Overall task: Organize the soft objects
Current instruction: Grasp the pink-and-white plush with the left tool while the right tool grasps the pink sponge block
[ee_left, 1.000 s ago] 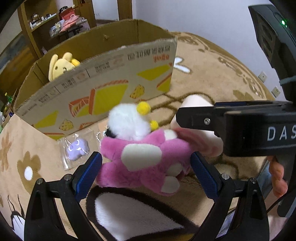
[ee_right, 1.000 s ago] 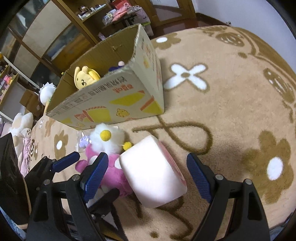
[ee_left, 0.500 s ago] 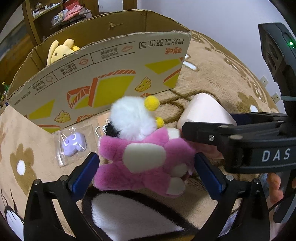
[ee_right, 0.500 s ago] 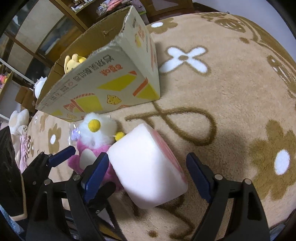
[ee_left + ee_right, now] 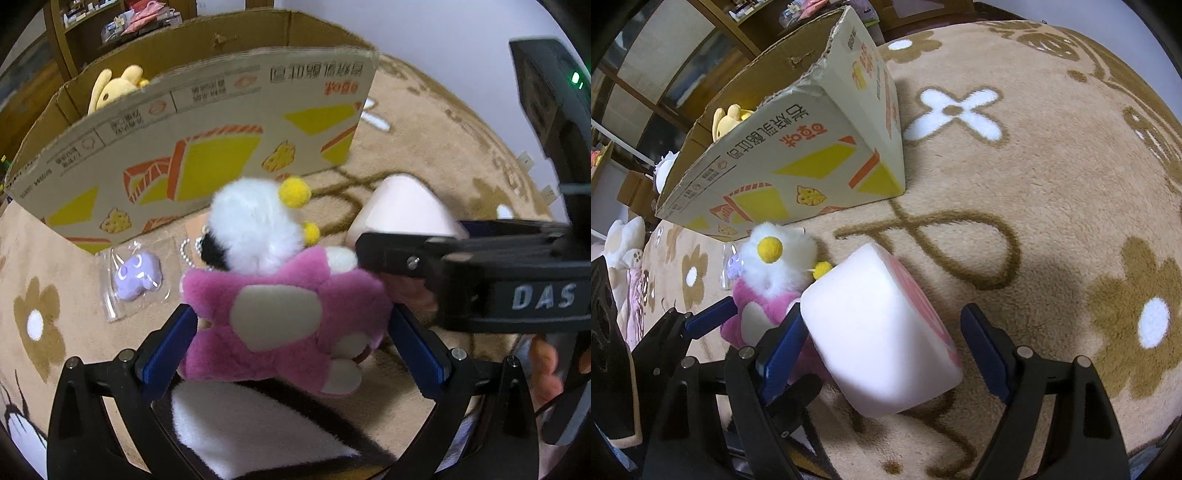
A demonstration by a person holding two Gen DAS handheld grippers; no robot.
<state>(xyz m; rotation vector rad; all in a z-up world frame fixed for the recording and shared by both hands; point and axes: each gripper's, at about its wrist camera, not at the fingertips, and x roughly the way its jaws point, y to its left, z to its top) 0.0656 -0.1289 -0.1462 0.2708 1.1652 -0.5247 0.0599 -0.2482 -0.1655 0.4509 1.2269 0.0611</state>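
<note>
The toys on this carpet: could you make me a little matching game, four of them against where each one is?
Things:
1. pink plush
2. white cushion
3. yellow plush
4. purple charm

Places:
A. inside the cardboard box
B. in a clear bag on the carpet
C. between the left gripper pads
D. between the right gripper pads

Pairs: 1-C, 2-D, 3-A, 4-B

2 close wrist views angled down, sharing pink plush (image 5: pixel 284 317) (image 5: pixel 757 317), box (image 5: pixel 207 147) (image 5: pixel 798 162)
</note>
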